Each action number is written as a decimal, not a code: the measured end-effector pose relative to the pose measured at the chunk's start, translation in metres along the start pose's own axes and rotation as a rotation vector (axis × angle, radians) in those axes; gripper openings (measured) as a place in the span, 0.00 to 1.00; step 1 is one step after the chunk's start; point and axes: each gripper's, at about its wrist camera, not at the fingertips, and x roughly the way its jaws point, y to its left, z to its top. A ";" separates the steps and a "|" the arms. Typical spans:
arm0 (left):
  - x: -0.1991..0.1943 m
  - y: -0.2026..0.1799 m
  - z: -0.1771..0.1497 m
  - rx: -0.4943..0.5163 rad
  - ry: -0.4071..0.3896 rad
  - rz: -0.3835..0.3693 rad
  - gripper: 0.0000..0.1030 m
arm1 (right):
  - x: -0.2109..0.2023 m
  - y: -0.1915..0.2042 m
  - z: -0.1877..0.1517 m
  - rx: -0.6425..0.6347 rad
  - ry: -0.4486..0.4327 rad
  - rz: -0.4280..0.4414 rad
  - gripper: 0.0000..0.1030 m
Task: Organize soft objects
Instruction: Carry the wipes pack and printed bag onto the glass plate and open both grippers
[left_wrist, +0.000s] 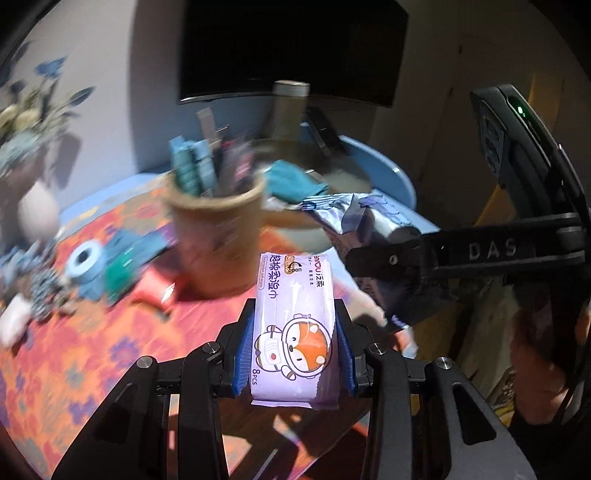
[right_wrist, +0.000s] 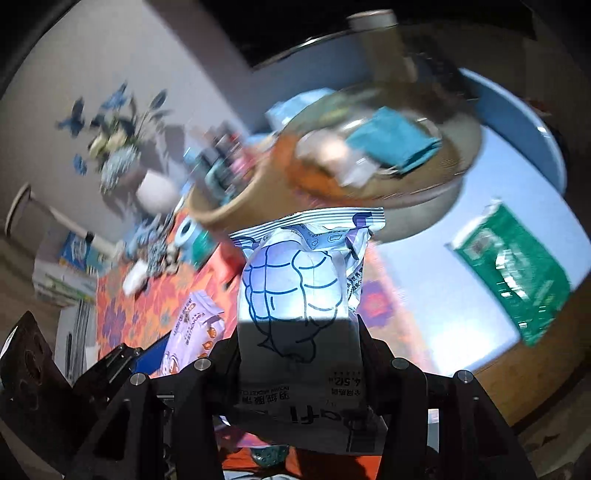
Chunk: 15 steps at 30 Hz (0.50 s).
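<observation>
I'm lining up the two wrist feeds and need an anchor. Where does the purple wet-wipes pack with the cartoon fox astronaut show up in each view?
Left wrist: the purple wet-wipes pack sits low centre, clamped between the left gripper's blue pads.
Right wrist: the same pack appears lower left, beside the white muscle-print pouch in the right gripper.
Shared landmark: the round tan basket holding a folded teal cloth.

Two grippers (left_wrist: 293, 354) (right_wrist: 299, 354), one purple wipes pack (left_wrist: 293, 325), one white pouch (right_wrist: 299, 295), one green packet (right_wrist: 511, 273), one teal cloth (right_wrist: 395, 142), one tape roll (left_wrist: 85, 260)
</observation>
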 end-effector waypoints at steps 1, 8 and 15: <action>0.005 -0.007 0.007 0.004 -0.001 -0.007 0.34 | -0.004 -0.006 0.003 0.014 -0.012 -0.002 0.48; 0.035 -0.042 0.061 -0.011 -0.019 -0.024 0.34 | -0.031 -0.056 0.037 0.120 -0.111 -0.011 0.48; 0.068 -0.030 0.117 -0.115 -0.014 0.053 0.34 | -0.033 -0.069 0.097 0.135 -0.209 0.011 0.48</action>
